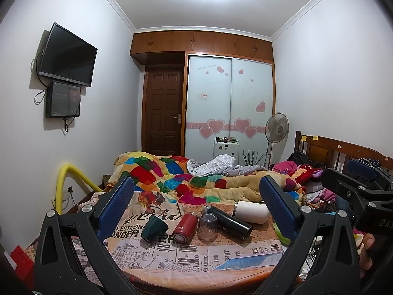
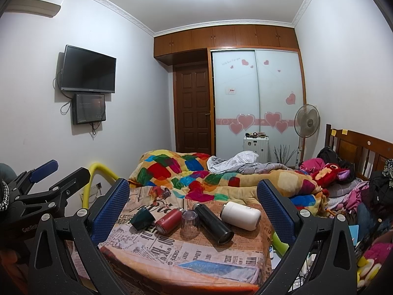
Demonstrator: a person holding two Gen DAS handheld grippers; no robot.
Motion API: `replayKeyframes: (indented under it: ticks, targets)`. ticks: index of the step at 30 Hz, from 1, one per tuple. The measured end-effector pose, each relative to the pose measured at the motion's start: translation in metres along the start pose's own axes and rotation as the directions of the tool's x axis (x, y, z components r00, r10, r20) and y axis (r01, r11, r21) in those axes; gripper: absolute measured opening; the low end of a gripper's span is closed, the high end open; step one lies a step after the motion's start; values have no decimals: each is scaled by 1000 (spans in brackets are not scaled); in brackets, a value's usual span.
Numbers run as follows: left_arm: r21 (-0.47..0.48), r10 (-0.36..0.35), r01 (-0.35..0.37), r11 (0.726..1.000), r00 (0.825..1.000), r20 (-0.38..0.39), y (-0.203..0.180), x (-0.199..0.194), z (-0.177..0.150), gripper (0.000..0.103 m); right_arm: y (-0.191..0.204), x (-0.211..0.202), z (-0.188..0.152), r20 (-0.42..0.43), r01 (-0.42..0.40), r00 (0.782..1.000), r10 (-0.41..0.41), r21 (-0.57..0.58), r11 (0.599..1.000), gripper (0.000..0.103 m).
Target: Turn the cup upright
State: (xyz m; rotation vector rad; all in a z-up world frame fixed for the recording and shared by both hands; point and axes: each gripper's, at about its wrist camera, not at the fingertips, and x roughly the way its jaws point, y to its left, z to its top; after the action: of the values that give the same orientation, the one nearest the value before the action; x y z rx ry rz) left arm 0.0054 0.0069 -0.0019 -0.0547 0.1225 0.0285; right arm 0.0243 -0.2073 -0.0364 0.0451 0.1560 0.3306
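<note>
Left gripper: nearest the lens; blue-padded jaws spread wide with nothing between them, raised above the near edge of the table.
Right gripper: likewise spread wide and empty, at the same height; its black frame also shows at 3 o'clock in the left wrist view.
Table: covered in a newspaper-print cloth; five vessels lie in a row across its far half, ahead of both grippers.
White flask: largest; on its side at the 1 o'clock end of the row, resting against the black flask.
Black flask: long, on its side, open mouth facing 5 o'clock, touching the clear cup.
Red flask: on its side, just beside the clear cup at its 9 o'clock.
Green cup: tipped over, mouth facing 7 o'clock, at the 9 o'clock end of the row with free room on its outer side.
Clear cup: smallest; appears to stand mouth-down, wedged between red and black flasks.
Which cup is meant: cannot tell from the task line.
Step in hand (judgement): approach, not yet any contact.
Method (judgement): the green cup is the easier start; close across its wall near the rim, lift clear, rotate mouth-up, set down flat. For the clear cup, descend vertically, as neighbours crowd both sides.
Risk (judgement): the round flasks may roll if nudged.
</note>
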Motion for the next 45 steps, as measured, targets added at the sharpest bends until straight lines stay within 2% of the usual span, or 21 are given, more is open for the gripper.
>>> replayKeyframes:
  ticks: [20, 26, 30, 35, 39, 45]
  targets:
    - [-8, -3, 3, 1000, 1000, -17, 2, 9, -7, 103, -2, 0, -3, -12, 2, 1000, -2, -3, 1000, 103]
    - [-35, 1, -3, 999, 998, -58, 13, 33, -14, 103, -7, 13, -6, -46, 9, 999, -9, -2, 1000, 103]
    - [-54, 22, -29, 998, 992, -126, 28, 63, -25, 103, -11, 27, -13, -87, 20, 996, -19, 4, 1000, 103]
    - [-60, 53, -71, 996, 964, -260, 58, 121, -54, 103, -21, 50, -25, -145, 39, 989, -37, 12, 999, 103]
    - [-52, 66, -93, 994, 920, -386, 84, 175, -88, 103, -28, 71, -34, -202, 60, 978, -55, 19, 998, 103]
    - [-39, 40, -73, 997, 836, -548, 121, 254, -140, 102, -39, 104, -49, -285, 98, 955, -85, 32, 995, 103]
